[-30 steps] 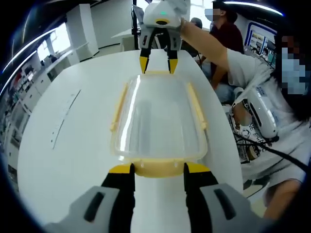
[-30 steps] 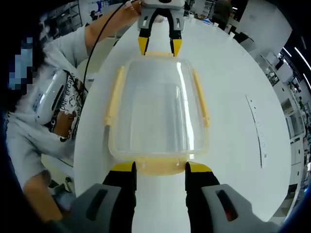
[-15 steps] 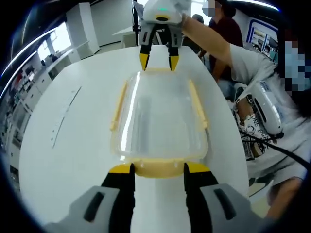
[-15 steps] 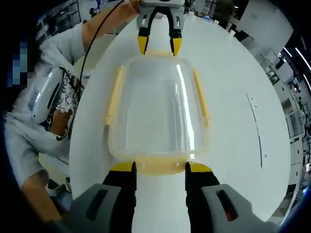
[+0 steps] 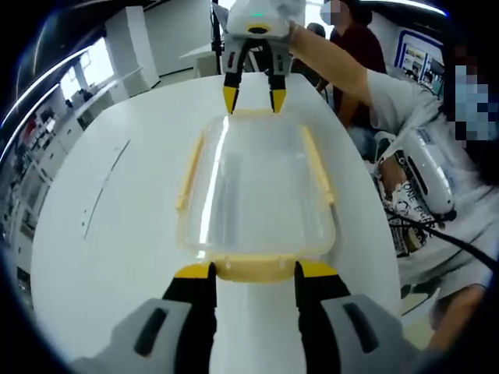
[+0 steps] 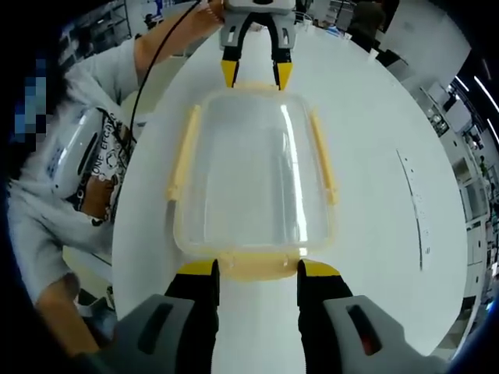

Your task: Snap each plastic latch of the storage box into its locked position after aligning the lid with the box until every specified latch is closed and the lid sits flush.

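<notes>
Storage box lid (image 5: 257, 195): clear glossy plastic, bright glare streaks. Latches (image 6: 184, 152): matt yellow plastic. Desk (image 5: 117, 234): smooth white, slight sheen. Left tool (image 5: 253, 274): yellow tips over black, grey body.

A white rounded surface (image 5: 117, 257) carries a clear storage box (image 5: 257, 187) with yellow latches; a thin ruler-like strip (image 5: 105, 191) lies beside it.

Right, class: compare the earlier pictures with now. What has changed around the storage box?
Nothing visibly changed. The left gripper and right gripper sit open at opposite end latches of the storage box on the table, lid on, as before.
</notes>
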The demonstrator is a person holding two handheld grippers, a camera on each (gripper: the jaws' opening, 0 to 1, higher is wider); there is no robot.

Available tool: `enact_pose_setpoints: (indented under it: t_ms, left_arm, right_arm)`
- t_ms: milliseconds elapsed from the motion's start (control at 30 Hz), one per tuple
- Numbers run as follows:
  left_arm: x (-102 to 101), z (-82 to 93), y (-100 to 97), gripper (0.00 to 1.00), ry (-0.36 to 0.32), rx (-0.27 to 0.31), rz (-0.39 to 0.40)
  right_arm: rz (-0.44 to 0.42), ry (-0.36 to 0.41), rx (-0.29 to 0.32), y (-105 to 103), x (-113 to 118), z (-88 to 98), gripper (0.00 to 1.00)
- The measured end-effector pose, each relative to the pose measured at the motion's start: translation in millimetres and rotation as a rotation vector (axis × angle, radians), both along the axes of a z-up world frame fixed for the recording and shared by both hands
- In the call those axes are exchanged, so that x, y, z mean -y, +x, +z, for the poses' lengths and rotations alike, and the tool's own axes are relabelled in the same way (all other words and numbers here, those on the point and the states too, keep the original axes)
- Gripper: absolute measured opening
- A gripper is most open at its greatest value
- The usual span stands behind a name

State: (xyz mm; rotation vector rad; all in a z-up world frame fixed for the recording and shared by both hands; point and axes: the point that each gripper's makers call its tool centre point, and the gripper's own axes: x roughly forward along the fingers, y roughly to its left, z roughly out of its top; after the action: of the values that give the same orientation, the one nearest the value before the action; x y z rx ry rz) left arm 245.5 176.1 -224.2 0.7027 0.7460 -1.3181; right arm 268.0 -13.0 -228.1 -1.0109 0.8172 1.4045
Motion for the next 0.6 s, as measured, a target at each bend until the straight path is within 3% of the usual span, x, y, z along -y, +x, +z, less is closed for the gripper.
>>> enact_pose_setpoints:
  t_ms: [600]
  left_arm:
    - [1.8, -1.2, 2.3, 0.39, -0.004, 0.000, -0.009]
  right_arm:
    - [0.001, 0.003, 0.011, 1.5, 1.9, 0.0, 0.39]
